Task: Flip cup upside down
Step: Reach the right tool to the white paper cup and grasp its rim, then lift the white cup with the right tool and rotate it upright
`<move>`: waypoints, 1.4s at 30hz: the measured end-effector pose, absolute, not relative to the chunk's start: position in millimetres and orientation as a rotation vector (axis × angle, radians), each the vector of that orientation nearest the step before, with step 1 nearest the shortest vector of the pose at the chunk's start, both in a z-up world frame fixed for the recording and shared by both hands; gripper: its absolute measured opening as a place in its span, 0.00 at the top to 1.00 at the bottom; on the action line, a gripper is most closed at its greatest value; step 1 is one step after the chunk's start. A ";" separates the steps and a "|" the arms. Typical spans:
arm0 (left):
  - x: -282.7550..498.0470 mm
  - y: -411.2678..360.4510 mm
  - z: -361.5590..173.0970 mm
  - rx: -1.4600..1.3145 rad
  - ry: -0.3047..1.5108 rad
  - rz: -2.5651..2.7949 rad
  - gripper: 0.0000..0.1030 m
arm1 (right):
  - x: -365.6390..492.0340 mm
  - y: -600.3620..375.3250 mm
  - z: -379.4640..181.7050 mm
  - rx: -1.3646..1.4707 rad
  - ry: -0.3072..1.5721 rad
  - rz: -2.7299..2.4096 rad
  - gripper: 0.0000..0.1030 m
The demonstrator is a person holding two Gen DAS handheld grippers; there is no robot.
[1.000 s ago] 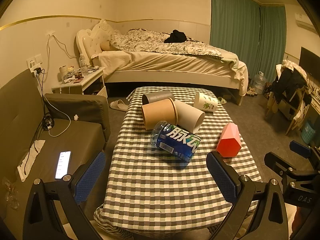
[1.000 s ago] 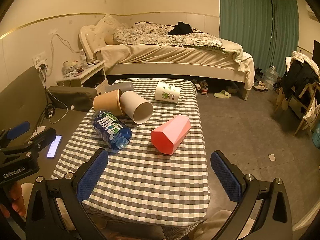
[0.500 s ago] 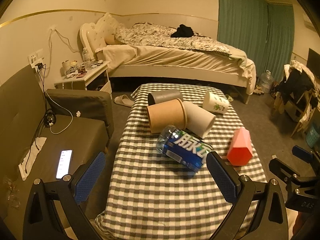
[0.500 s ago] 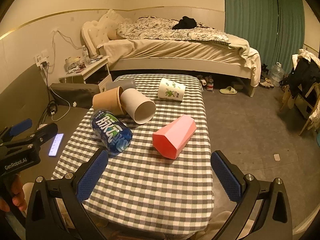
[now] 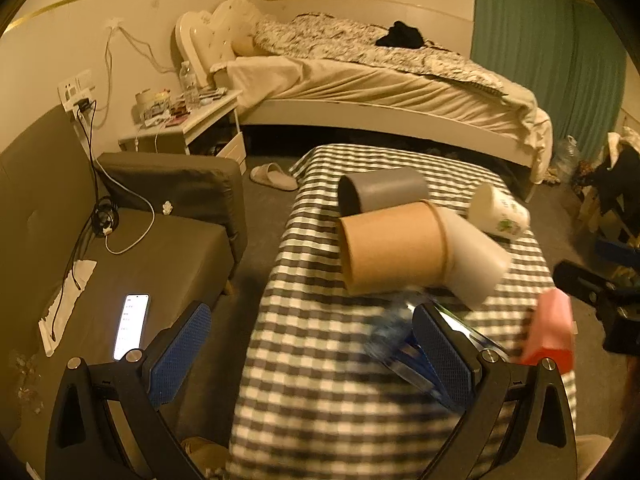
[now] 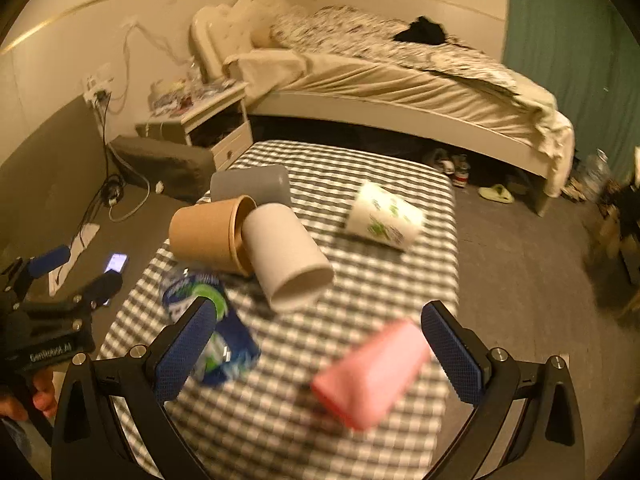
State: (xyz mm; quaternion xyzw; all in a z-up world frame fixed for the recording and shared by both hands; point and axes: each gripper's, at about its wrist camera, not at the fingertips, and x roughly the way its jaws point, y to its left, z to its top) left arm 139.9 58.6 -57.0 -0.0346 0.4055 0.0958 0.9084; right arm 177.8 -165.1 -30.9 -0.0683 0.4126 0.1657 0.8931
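Several cups lie on their sides on a checked table (image 5: 320, 420): a brown paper cup (image 5: 394, 246) (image 6: 206, 234), a white cup (image 5: 476, 264) (image 6: 286, 258), a grey cup (image 5: 384, 192) (image 6: 250, 186), a white cup with green print (image 5: 498, 210) (image 6: 384, 220), a pink faceted cup (image 5: 550, 328) (image 6: 372, 372) and a blue labelled can (image 5: 404, 344) (image 6: 208, 332). My left gripper (image 5: 312, 354) is open over the table's left part, its right finger in front of the can. My right gripper (image 6: 320, 354) is open just short of the pink cup.
A dark sofa (image 5: 160, 248) with a lit phone (image 5: 132, 326) stands left of the table. A bed (image 5: 380, 76) and a nightstand (image 5: 188, 124) are behind. Slippers and shoes lie on the floor (image 6: 520, 260) to the right.
Both grippers have moved forward and lower toward the table; the cups look larger and nearer. The left view has swung left. Both stay open.
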 end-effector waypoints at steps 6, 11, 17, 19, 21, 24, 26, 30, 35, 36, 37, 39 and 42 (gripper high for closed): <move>167.3 82.1 -76.8 -0.078 0.865 0.221 0.00 | 242.0 -134.2 -62.5 -0.184 0.944 0.405 0.00; 177.6 94.2 -91.2 -0.090 0.892 0.230 0.00 | 274.9 -113.5 -99.7 -0.269 1.040 0.434 0.04; 181.2 100.2 -102.6 -0.101 0.917 0.228 0.00 | 287.2 -99.8 -122.9 -0.302 1.101 0.476 0.05; 180.3 101.9 -104.0 -0.104 0.921 0.228 0.00 | 287.8 -95.7 -128.8 -0.316 1.118 0.480 0.10; 178.4 103.1 -102.7 -0.105 0.922 0.228 0.00 | 288.0 -92.8 -136.7 -0.320 1.150 0.494 0.18; 173.3 103.0 -96.1 -0.106 0.917 0.227 0.00 | 282.6 -94.3 -134.6 -0.302 1.141 0.480 0.23; 168.9 102.1 -89.7 -0.104 0.909 0.223 0.00 | 277.3 -96.3 -126.2 -0.288 1.123 0.472 0.27; 155.1 96.7 -66.7 -0.109 0.868 0.209 0.00 | 262.3 -110.4 -100.9 -0.261 1.096 0.421 0.30; 125.0 85.2 -34.0 -0.122 0.819 0.170 0.00 | 227.0 -130.9 -62.5 -0.234 1.068 0.358 0.30; 120.1 83.3 -29.8 -0.120 0.814 0.166 0.00 | 216.7 -133.9 -54.6 -0.229 1.059 0.352 0.30; 113.4 81.5 -24.4 -0.119 0.806 0.161 0.00 | 206.4 -136.8 -48.4 -0.225 1.052 0.349 0.30; 96.6 78.6 -13.4 -0.124 0.783 0.145 0.00 | 183.4 -141.2 -35.5 -0.223 1.036 0.338 0.30; 74.1 76.2 -1.8 -0.128 0.754 0.137 0.00 | 152.3 -140.4 -20.0 -0.224 1.010 0.333 0.30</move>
